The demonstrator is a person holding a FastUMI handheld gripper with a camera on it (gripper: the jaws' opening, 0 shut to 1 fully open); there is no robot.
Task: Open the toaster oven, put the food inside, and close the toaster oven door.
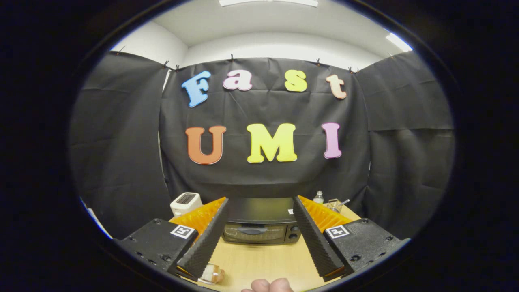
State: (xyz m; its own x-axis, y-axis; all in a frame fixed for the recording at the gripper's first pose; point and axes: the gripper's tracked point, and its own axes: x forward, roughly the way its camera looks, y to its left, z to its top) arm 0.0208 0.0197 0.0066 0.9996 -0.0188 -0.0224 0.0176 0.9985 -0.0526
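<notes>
Gripper view, gripper (pixel 259 227) fingers apart, toaster oven (pixel 261 222) door closed, no legible labels

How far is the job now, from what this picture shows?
Nothing looks done yet. The toaster oven stands beyond the fingers with its door shut. The gripper is open and holds nothing; the food lies on the table by one fingertip. Opening, loading and closing are all left.

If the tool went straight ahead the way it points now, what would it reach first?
Most likely the toaster oven, door shut, sitting on the table beyond the open tool; nothing lies between. The tool seems aimed slightly high, so it might meet the oven's top.
</notes>
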